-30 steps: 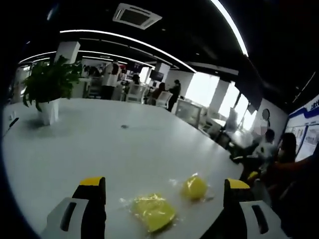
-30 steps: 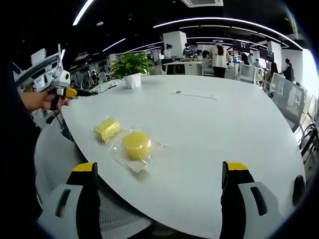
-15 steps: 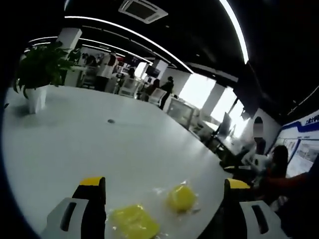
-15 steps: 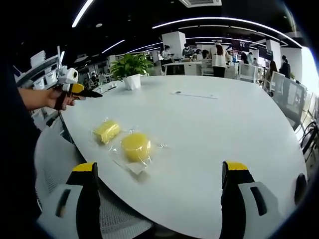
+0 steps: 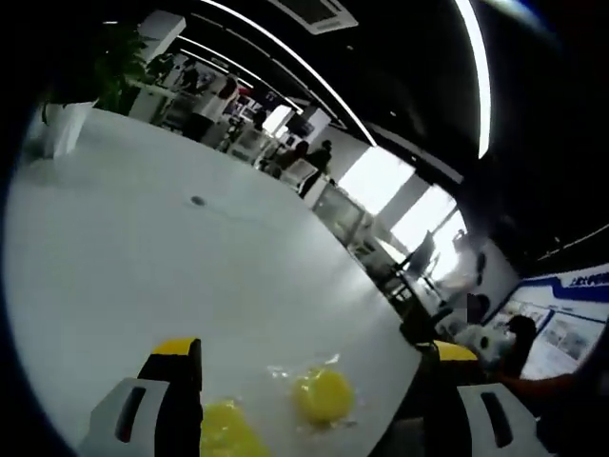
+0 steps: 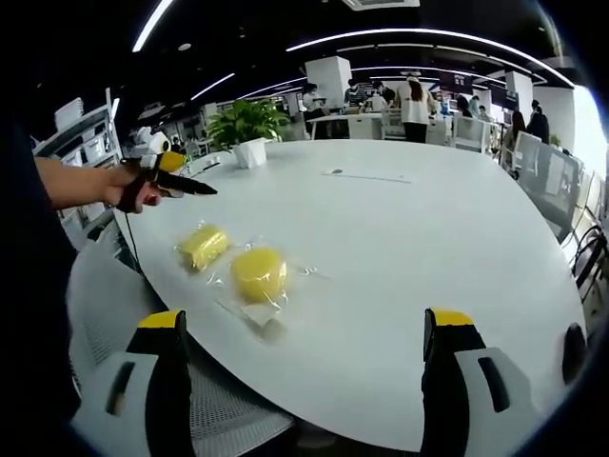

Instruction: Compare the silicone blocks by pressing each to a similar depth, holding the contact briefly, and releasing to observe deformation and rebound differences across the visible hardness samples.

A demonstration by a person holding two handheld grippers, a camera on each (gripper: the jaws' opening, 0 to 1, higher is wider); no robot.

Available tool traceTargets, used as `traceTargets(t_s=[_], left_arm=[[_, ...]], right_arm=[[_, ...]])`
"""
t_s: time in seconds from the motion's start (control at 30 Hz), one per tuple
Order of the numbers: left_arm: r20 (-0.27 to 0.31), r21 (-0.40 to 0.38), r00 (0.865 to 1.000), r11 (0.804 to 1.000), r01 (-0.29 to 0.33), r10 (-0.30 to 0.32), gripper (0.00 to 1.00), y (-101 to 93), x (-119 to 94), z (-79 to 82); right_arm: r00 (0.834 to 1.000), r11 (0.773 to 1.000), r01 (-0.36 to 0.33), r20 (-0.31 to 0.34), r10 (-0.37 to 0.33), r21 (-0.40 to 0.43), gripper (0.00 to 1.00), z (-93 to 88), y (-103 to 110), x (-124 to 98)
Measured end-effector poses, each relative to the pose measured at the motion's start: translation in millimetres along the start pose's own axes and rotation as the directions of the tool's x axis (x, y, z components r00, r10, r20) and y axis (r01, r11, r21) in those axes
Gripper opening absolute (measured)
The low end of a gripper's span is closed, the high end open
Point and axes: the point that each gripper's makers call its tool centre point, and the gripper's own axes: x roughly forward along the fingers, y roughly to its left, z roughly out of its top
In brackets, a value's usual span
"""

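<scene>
On the white table (image 6: 400,248), two bagged yellow blocks (image 6: 259,273) (image 6: 204,247) sat side by side, untouched, left gripper (image 6: 186,184) hovered beyond them, looked closed, right gripper (image 6: 304,362) spread wide, well short.

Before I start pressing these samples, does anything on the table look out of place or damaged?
Nothing looks damaged or spilled. The two yellow silicone blocks, one squarish and one round, lie near the white table edge, both sealed in clear wrappers. The round one's wrapper has a loose flap toward the edge. Both grippers are open and clear of them.
</scene>
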Motion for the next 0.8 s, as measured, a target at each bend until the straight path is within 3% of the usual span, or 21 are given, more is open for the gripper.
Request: traceTargets(t_s=[0.23,0.37,0.57,0.67,0.8], left_arm=[[-0.072,-0.123,0.997,0.992,-0.001,-0.008,1.00,6.4,23.4,-24.0],[-0.080,-0.189,0.997,0.982,0.001,-0.017,0.99,6.7,33.3,-27.2],[-0.144,-0.261,0.989,0.965,-0.019,-0.019,0.98,8.2,47.1,-42.7],[-0.143,-0.268,0.989,0.963,-0.014,-0.026,0.97,7.0,53.0,-45.7],[-0.178,-0.321,0.984,0.946,-0.036,-0.023,0.89,9.3,62.3,-55.1]], right_arm=[[1.000,1.000,0.011,-0.003,-0.011,0.009,0.97,-2.0,-1.9,-3.0],[1.000,1.000,0.016,0.002,-0.016,0.012,0.96,-1.4,-2.1,-4.3],[1.000,1.000,0.019,-0.002,-0.018,0.017,0.96,-5.6,-0.5,-6.2],[1.000,1.000,0.019,-0.005,-0.019,0.020,0.96,-7.2,0.6,-7.3],[1.000,1.000,0.021,-0.004,-0.021,0.023,0.96,-7.5,1.1,-8.6]])
